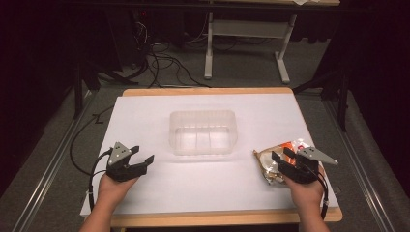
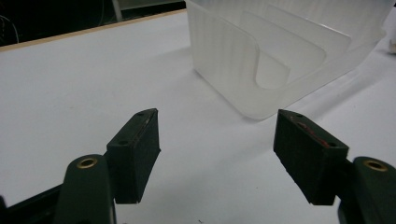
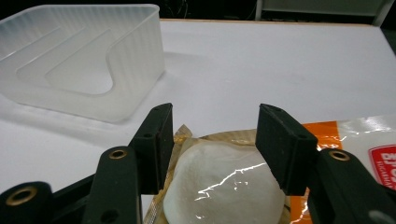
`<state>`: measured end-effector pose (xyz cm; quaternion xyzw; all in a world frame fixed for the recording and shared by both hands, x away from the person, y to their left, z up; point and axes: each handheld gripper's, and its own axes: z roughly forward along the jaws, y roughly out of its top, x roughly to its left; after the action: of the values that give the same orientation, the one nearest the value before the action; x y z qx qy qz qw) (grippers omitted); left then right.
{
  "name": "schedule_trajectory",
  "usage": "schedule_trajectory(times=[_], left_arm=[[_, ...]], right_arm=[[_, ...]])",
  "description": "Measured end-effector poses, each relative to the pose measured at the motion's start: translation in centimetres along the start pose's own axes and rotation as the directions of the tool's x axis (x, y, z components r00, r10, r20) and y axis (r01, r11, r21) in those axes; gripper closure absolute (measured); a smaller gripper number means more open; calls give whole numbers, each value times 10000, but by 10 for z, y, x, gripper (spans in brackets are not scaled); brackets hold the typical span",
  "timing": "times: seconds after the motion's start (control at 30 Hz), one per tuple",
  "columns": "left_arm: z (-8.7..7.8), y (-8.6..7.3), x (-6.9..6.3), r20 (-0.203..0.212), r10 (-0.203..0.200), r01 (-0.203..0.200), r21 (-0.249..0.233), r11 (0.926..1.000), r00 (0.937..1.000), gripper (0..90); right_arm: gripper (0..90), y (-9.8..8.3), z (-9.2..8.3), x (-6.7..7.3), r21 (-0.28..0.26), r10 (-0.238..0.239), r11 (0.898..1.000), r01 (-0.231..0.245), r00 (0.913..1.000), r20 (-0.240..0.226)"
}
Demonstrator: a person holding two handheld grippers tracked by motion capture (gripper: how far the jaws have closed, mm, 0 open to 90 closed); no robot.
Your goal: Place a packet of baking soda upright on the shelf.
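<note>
Packet point(image 3: 224, 182) half under right gripper point(image 3: 212, 149)

The high view looks from above the person's side of the table point(image 1: 145, 193), forward and down, taking in the whole white top and the floor and desk legs beyond at the upper edge of the frame. The left gripper view sits low and close over the table, looking along its own jaws at the lower left and lower right of the frame toward the clear plastic tub point(image 2: 261, 60), upper right. The right gripper view is equally low, looking over a wrapped bun point(image 3: 219, 182) at bottom centre toward the same tub point(image 3: 84, 60), upper left. All three views share the tub point(image 1: 203, 131) and the white tabletop.
</note>
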<state>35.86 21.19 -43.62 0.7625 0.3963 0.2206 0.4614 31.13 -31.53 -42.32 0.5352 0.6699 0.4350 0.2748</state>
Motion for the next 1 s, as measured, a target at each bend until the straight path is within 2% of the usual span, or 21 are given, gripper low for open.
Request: schedule_trajectory(times=[0.1,0.3,0.33,0.5,0.73,1.0], left_arm=[[1,0,2,38,-70,69,20,10000,10000,319],[3,1,2,21,42,-42,69,10000,10000,318],[3,1,1,111,36,-37,104,9999,9999,318],[3,1,2,34,37,-37,133,9999,10000,319],[3,1,2,153,6,-9,193,9998,9999,318],[3,1,2,205,40,-46,283,9996,9998,320]], right_arm=[[465,-1,2,-3,39,208,9998,-208,9997,111],[463,-3,-6,-11,-99,265,9996,-263,9995,178],[462,-3,-8,-12,-115,211,9997,-209,9996,168],[457,-3,-8,-13,-66,73,10000,-72,9998,177],[439,2,-15,-10,-292,-387,9988,398,9986,369],[431,5,-27,-18,-483,-429,9978,459,9971,622]])
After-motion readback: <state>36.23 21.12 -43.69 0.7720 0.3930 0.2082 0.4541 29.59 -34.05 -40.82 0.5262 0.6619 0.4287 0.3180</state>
